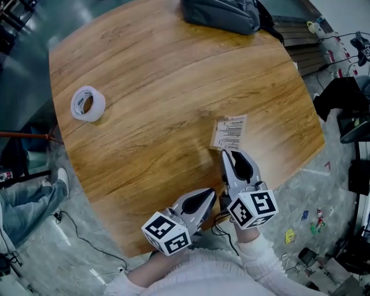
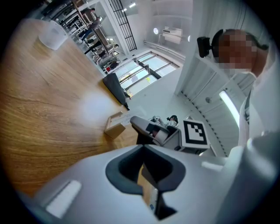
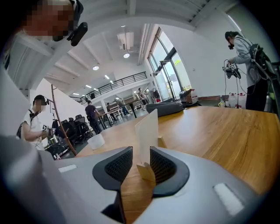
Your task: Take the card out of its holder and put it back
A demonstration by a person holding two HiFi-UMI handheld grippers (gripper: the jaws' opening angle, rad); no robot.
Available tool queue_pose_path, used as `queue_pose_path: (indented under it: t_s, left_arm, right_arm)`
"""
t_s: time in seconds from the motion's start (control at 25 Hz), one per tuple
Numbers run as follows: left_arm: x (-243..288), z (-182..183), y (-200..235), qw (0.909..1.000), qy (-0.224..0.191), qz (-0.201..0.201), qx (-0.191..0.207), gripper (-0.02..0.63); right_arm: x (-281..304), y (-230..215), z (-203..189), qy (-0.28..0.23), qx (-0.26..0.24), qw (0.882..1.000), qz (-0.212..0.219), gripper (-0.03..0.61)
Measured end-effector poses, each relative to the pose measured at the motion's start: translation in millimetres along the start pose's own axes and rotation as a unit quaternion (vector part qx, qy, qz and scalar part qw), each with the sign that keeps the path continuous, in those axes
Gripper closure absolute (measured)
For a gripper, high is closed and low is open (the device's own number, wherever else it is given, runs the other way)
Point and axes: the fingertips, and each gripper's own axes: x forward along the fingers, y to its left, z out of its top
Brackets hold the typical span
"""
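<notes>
A white printed card (image 1: 230,132) stands upright in the slot of a small wooden holder (image 3: 146,171) on the round wooden table (image 1: 156,75). My right gripper (image 1: 226,154) is just in front of it. In the right gripper view the card (image 3: 148,129) rises between the jaws of that gripper (image 3: 141,154), which stand open with a gap on each side of it. My left gripper (image 1: 209,194) hovers at the table's near edge, to the left of and behind the right one; its jaws (image 2: 143,151) are shut with nothing in them. The left gripper view shows the holder (image 2: 114,127) side-on.
A roll of white tape (image 1: 87,104) lies at the table's left. A grey bag (image 1: 222,14) sits at the far edge. Off the table to the right are black cases and cables on the floor (image 1: 347,115). A person (image 3: 245,65) stands beyond the table.
</notes>
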Motion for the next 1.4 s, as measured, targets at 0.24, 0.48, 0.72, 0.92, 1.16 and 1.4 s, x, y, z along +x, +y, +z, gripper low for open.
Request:
queue_pose_path:
  t_s: [0.24,0.48,0.72,0.92,1.16,1.4]
  left_arm:
    - [-3,-1,4,1.0000,0.005,0.003,-0.002,0.606]
    - [-7,-1,10,0.9999,0.005,0.005,-0.006,0.606]
    - [-10,0,11,0.9999,0.006,0.004,-0.012,0.606]
    - [-12,0,11,0.9999,0.005,0.002,-0.012,0.606]
    - [-14,1,11,0.9999,0.005,0.003,-0.010,0.606]
    - [-16,2,11,0.9999,0.005,0.000,-0.011,0.606]
  right_arm:
    - [8,-2,9,-0.020,0.008,1.000,-0.010,0.472]
    - [13,-4,13,-0.024,0.002,0.999,-0.032,0.525]
    - [11,-9,13,-0.021,0.003,0.998,-0.058,0.560]
    - [12,-9,12,-0.020,-0.005,0.998,-0.067,0.583]
    - [11,-9,13,-0.019,-0.007,0.997,-0.070,0.583]
    - [9,-8,17,-0.025,-0.009,0.997,-0.073,0.583]
